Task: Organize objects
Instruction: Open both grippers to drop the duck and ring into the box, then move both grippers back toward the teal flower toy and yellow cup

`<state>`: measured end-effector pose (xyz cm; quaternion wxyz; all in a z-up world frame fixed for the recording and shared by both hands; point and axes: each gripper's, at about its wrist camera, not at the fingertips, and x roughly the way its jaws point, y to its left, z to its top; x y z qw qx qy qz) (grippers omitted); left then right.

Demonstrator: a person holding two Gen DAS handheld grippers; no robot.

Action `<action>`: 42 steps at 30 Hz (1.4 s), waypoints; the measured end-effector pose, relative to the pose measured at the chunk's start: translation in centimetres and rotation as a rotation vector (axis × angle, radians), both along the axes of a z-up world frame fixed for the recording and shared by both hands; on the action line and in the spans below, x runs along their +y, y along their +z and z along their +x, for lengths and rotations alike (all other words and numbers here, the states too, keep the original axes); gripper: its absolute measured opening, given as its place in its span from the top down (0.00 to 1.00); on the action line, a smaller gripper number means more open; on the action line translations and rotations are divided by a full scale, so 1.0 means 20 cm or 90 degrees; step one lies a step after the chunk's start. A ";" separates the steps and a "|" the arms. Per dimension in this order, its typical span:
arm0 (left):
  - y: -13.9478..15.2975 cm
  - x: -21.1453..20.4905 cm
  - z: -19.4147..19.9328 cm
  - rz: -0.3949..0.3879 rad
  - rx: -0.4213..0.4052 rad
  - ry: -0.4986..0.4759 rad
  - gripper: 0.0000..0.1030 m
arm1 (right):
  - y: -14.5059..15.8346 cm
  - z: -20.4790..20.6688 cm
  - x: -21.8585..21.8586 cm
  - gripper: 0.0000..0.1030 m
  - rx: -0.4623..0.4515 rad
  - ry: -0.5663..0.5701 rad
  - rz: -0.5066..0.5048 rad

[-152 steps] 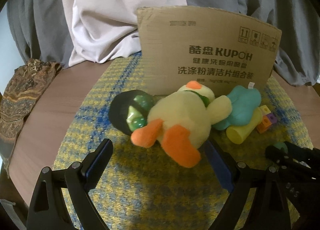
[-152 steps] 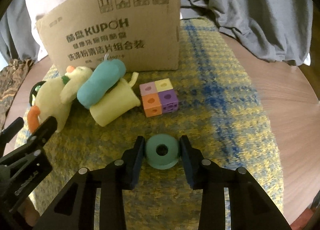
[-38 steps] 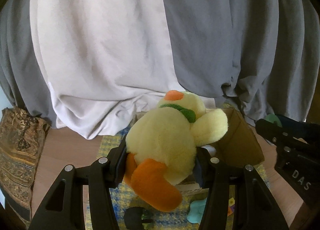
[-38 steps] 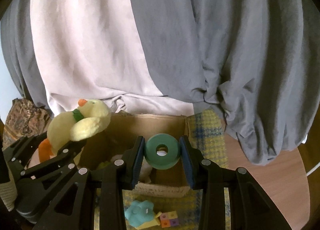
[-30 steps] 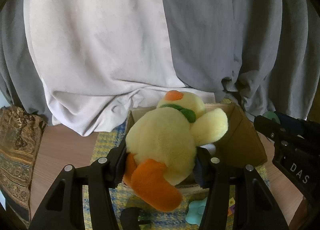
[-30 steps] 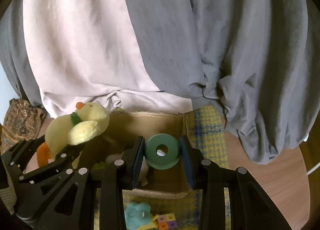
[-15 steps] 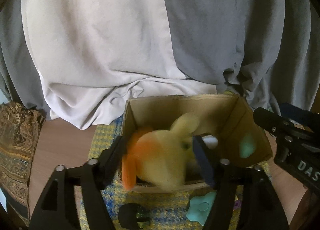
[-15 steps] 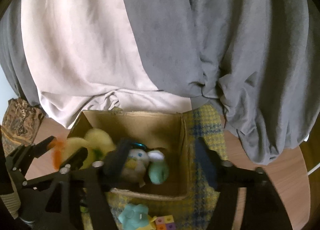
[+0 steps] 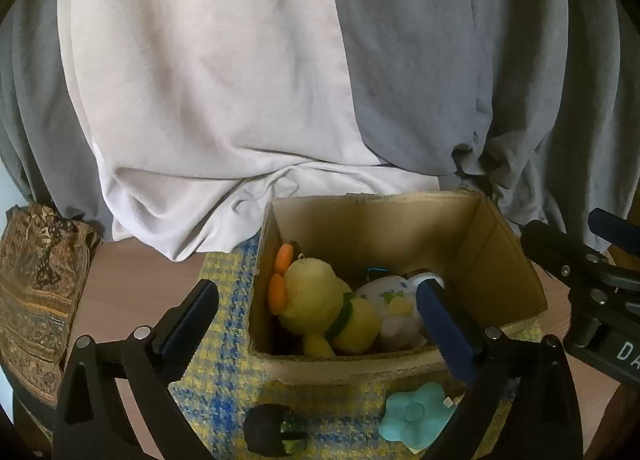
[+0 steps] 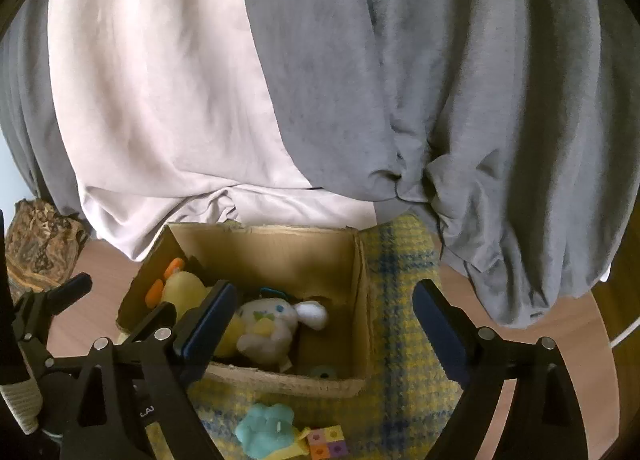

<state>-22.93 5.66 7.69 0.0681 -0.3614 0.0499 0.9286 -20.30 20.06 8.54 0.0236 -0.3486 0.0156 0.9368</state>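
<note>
Left gripper point(image 9: 318, 316) spread wide and holding nothing, poised above the near wall of the cardboard box point(image 9: 496, 260); right gripper point(image 10: 324, 316) likewise splayed and bare over the same box. Inside, lying along the left wall with orange feet up: yellow plush duck point(image 9: 320, 306), pressed against a white plush dog point(image 10: 272, 324), with a teal ring point(image 10: 324, 372) low in the near right corner. Outside on the yellow-blue plaid cloth point(image 10: 400, 340), just before the box: teal flower-shaped plush point(image 9: 416, 416), black-and-green toy point(image 9: 270, 428), block of coloured cubes point(image 10: 328, 442).
</note>
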 end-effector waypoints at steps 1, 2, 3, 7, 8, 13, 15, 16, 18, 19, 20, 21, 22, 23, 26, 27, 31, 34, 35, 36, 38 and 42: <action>0.00 -0.01 0.01 0.003 0.001 0.001 0.01 | 0.00 0.01 0.00 0.12 0.001 0.000 -0.001; 0.00 -0.01 0.01 0.004 0.001 0.002 0.01 | 0.00 0.01 0.00 0.12 0.001 -0.001 -0.003; 0.00 -0.01 0.02 0.005 0.001 0.002 0.01 | 0.00 0.02 0.00 0.12 0.001 0.000 -0.005; 0.00 -0.03 0.06 0.008 0.005 0.003 0.01 | 0.00 0.06 0.01 0.12 0.001 0.001 -0.009; 0.00 -0.04 0.07 0.008 0.008 0.003 0.01 | -0.01 0.06 0.01 0.12 0.001 0.002 -0.011; 0.01 -0.05 0.13 0.004 0.019 0.006 0.01 | -0.01 0.12 0.01 0.12 0.006 -0.001 -0.018; 0.01 -0.07 0.15 0.007 0.024 0.010 0.01 | -0.01 0.14 0.01 0.12 0.007 -0.004 -0.022; 0.01 -0.07 0.16 0.006 0.028 0.013 0.01 | -0.01 0.16 0.01 0.12 0.009 -0.005 -0.023; 0.01 -0.09 0.19 0.005 0.034 0.018 0.01 | -0.02 0.19 0.00 0.12 0.010 -0.007 -0.024; 0.01 -0.09 0.20 0.005 0.036 0.021 0.01 | -0.03 0.20 0.00 0.12 0.010 -0.007 -0.025; 0.01 -0.10 0.21 0.005 0.038 0.023 0.01 | -0.03 0.22 -0.01 0.12 0.011 -0.009 -0.024; 0.01 -0.10 0.22 0.004 0.039 0.024 0.01 | -0.04 0.23 -0.01 0.12 0.010 -0.009 -0.024; 0.00 -0.11 0.23 0.003 0.040 0.027 0.01 | -0.04 0.24 -0.01 0.12 0.009 -0.009 -0.025; 0.00 -0.11 0.24 0.002 0.041 0.030 0.01 | -0.05 0.25 -0.01 0.12 0.007 -0.009 -0.027; -0.01 -0.13 0.28 0.001 0.048 0.039 0.01 | -0.08 0.28 -0.01 0.12 0.002 -0.008 -0.031; -0.01 -0.14 0.29 -0.001 0.051 0.042 0.01 | -0.09 0.29 -0.01 0.12 0.000 -0.008 -0.031; -0.06 -0.16 0.34 -0.009 0.056 0.050 0.01 | -0.13 0.32 -0.01 0.12 -0.006 -0.008 -0.031; -0.10 -0.16 0.36 -0.016 0.051 0.055 0.01 | -0.16 0.34 -0.01 0.12 -0.013 -0.010 -0.031; -0.11 -0.16 0.37 -0.019 0.048 0.055 0.01 | -0.18 0.35 -0.01 0.12 -0.015 -0.011 -0.032; -0.13 -0.16 0.37 -0.020 0.045 0.054 0.01 | -0.19 0.35 0.00 0.12 -0.018 -0.013 -0.034; -0.16 -0.15 0.38 -0.022 0.041 0.052 0.01 | -0.21 0.37 0.01 0.12 -0.023 -0.016 -0.038; -0.20 -0.12 0.41 -0.019 0.038 0.043 0.01 | -0.25 0.41 0.05 0.12 -0.029 -0.026 -0.041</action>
